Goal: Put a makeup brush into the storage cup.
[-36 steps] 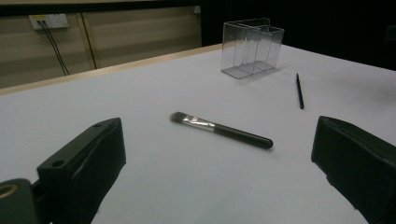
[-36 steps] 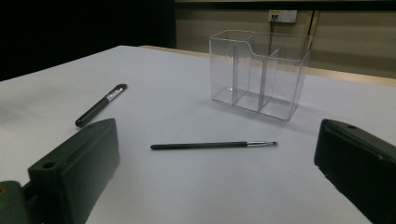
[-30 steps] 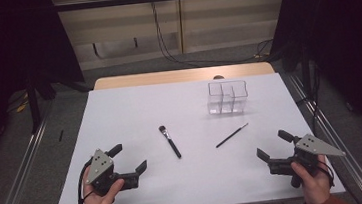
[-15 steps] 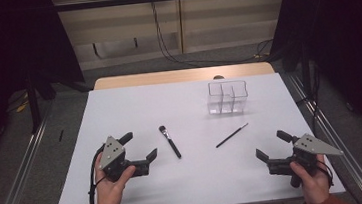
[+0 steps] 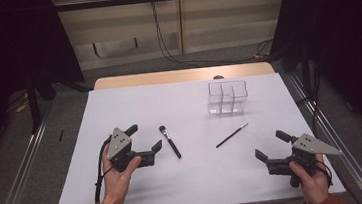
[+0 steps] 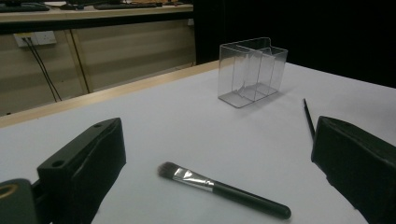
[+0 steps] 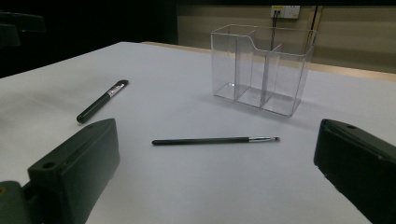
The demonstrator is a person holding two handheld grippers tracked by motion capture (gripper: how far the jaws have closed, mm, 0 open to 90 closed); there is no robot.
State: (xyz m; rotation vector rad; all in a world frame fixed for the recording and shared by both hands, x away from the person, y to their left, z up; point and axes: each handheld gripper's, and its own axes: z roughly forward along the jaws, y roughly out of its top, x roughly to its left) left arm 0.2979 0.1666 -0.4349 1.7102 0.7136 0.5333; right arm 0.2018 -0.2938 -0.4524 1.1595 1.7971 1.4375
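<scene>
While both of the person's hands rest low on the white table [image 5: 134, 101], the left gripper [image 5: 149, 143] sits closest to the work, its two black jaws spread wide with nothing between them. Just past its tips lies the thick makeup brush [image 5: 169, 141], flat on the table, bristles pointing away from the person and the dark handle running back toward the near edge. From the left gripper view that brush [image 6: 223, 189] lies crosswise in the gap between the jaws, near them but not touched by either. The right gripper [image 5: 268, 148] is over at the near right corner of the table, well apart from everything, jaws likewise wide and holding nothing. Ahead of it the thin brush [image 5: 232, 135] lies flat on a slant, its small tip aimed toward the far right; in the right gripper view this thin brush [image 7: 215, 140] lies across the space between the jaws, farther off. Beyond both brushes stands the clear plastic organizer [image 5: 227, 97], upright, split into compartments, all looking empty.
</scene>
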